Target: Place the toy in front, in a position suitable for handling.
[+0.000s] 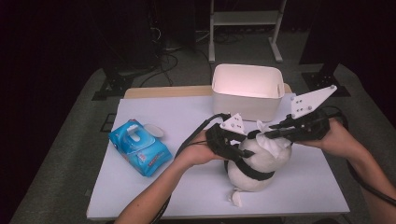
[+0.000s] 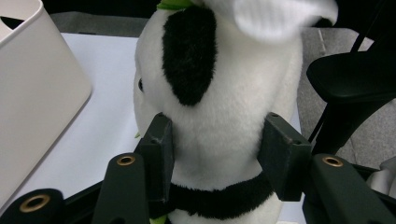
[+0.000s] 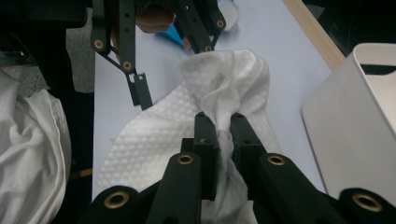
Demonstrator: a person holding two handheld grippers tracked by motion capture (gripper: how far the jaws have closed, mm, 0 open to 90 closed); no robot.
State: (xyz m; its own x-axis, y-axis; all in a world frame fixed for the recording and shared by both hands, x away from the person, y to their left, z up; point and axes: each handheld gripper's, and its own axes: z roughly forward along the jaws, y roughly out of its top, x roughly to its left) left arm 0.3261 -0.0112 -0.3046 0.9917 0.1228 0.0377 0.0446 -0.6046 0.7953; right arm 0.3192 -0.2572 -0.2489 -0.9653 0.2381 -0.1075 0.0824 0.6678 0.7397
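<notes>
My left tongs clamp plush panda; right tongs pinch wet wipe, on head. Wiping underway, body left.

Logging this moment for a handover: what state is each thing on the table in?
plush panda: upright, clamped by left gripper
white wipe: crumpled, pinched by right gripper
wipes pack: lying flat, lid open
white bin: upright, open-topped

High view above, looking down; 2 close views along tongs; shared white bin.
</notes>
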